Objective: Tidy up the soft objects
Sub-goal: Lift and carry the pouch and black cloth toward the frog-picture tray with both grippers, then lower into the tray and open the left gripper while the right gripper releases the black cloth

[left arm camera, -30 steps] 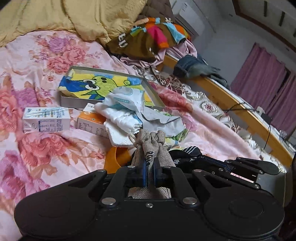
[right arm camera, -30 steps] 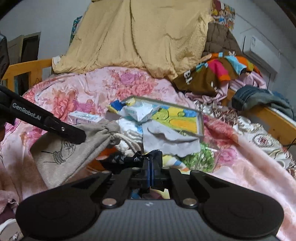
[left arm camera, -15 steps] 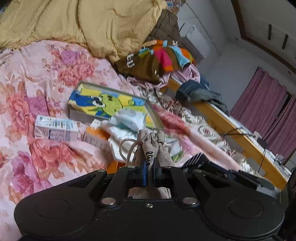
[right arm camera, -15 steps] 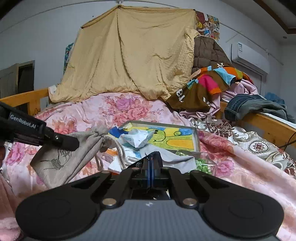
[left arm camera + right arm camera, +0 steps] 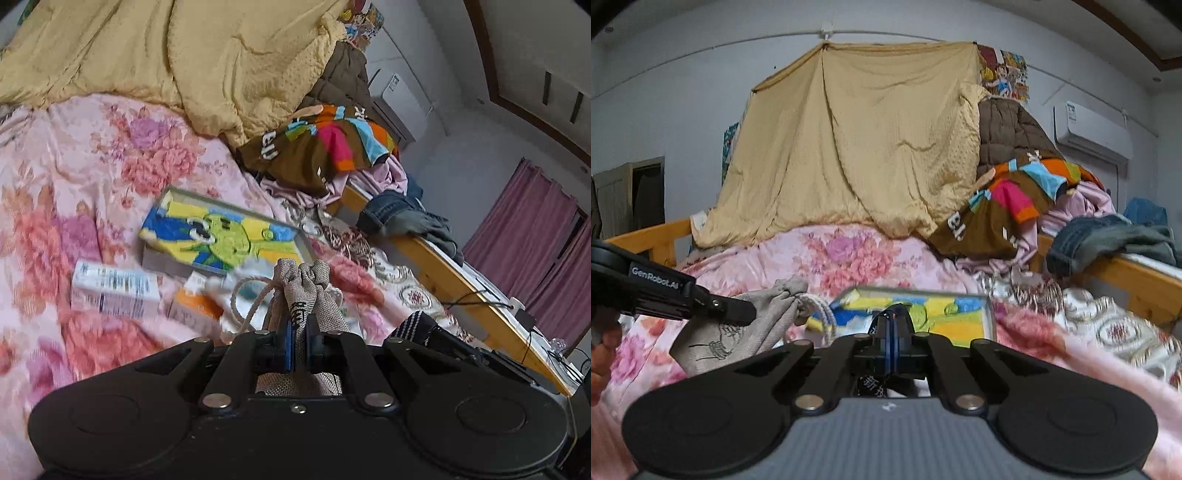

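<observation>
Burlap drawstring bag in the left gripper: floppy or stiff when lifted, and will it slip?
Likely floppy: the burlap drawstring bag sags in folds below the left gripper, which is shut on its gathered neck. Probably light, since the cloth hangs loosely. Slip looks unlikely given the coarse weave, though the loose cord could snag.

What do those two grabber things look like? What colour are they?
Both are black. The left gripper has a wide body with two round discs, silver bolts, angled link bars and blue pads on its fingers. From the side, in the right wrist view, it is a long flat bar with white "GenRobot.AI" lettering. The right gripper has the same shape, with blue pads too, plus a grey textured panel bearing a small white mark.
</observation>
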